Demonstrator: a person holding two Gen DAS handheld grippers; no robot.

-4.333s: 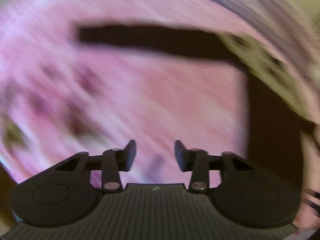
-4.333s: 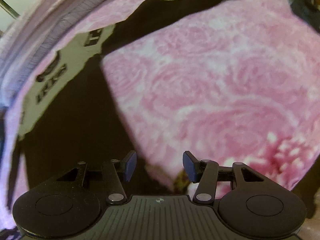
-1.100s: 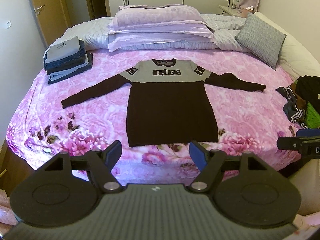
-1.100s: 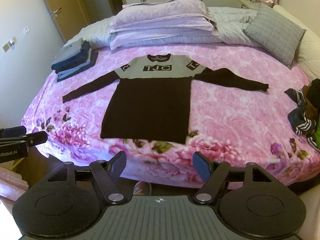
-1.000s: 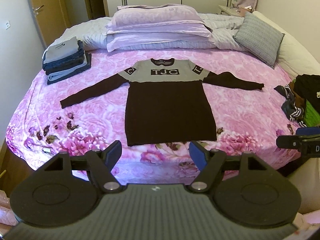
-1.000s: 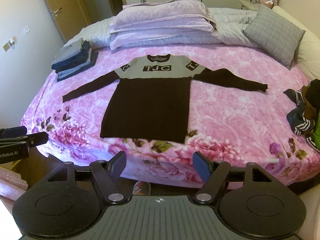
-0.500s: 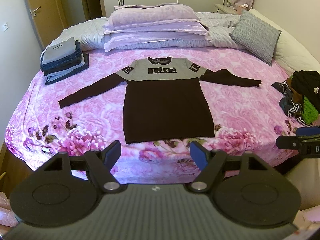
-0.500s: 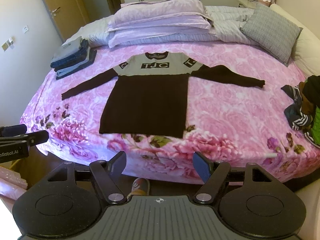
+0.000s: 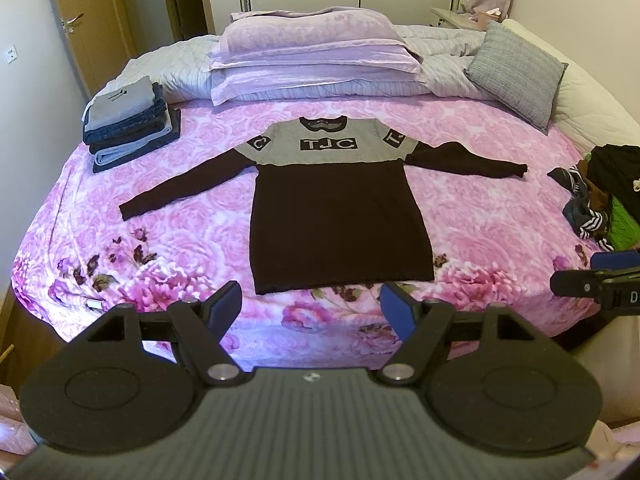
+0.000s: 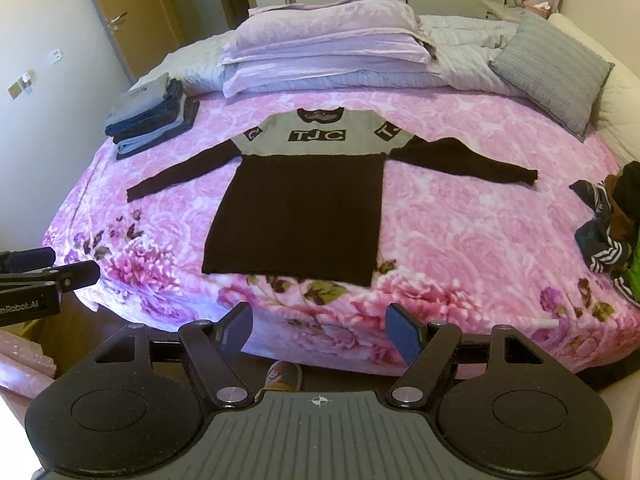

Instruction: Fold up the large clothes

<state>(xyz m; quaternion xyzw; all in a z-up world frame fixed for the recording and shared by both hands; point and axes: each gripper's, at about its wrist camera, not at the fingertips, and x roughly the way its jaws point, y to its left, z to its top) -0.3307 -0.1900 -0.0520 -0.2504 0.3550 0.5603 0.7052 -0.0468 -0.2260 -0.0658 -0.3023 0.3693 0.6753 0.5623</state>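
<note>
Sweater (image 9: 340, 224) flat, sleeves spread, grey yoke

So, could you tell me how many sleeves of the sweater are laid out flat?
2: the left sleeve stretches toward the folded stack, and the right sleeve points toward the loose clothes pile. None hidden.

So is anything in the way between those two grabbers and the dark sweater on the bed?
Nothing visible. The sweater lies flat with only bare pink bedspread before it. Both the left gripper and right gripper hang open, short of the bed's near edge.
</note>
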